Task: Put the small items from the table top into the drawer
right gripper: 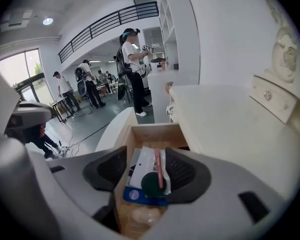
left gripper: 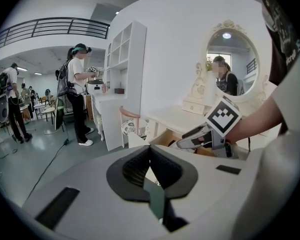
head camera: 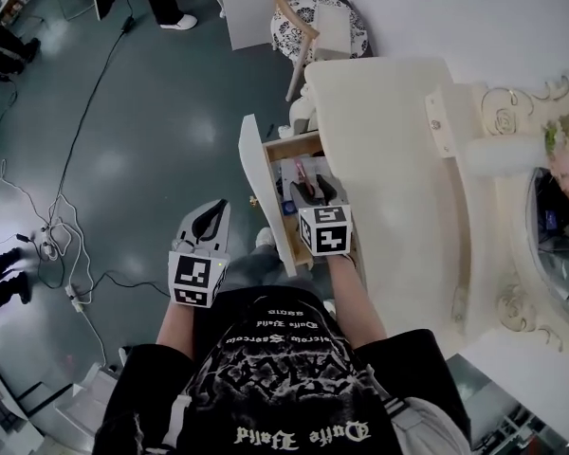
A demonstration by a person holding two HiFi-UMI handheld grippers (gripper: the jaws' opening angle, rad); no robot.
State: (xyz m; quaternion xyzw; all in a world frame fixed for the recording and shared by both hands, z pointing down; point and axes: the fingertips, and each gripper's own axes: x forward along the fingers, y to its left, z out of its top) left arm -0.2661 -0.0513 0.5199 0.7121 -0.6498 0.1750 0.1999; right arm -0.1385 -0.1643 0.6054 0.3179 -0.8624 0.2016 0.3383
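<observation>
The right tongs (right gripper: 146, 152) gape empty over the open cream wooden drawer (right gripper: 156, 134); the left tongs (left gripper: 150, 149) are closed on nothing. The loosely piled white plastic packet (right gripper: 146, 162) and slim pink pen (right gripper: 158, 169) could snag as the drawer shuts.

The open drawer (right gripper: 155, 132) of the cream dressing table (right gripper: 225, 129) lies below and between the jaws of the right gripper (right gripper: 147, 170). In the gap sit a white packet (right gripper: 144, 160), a pink stick (right gripper: 159, 166) and a dark round disc (right gripper: 151, 183). Nearer than the pads are a blue-edged packet (right gripper: 140, 197) and a pale round thing (right gripper: 140, 216).
</observation>
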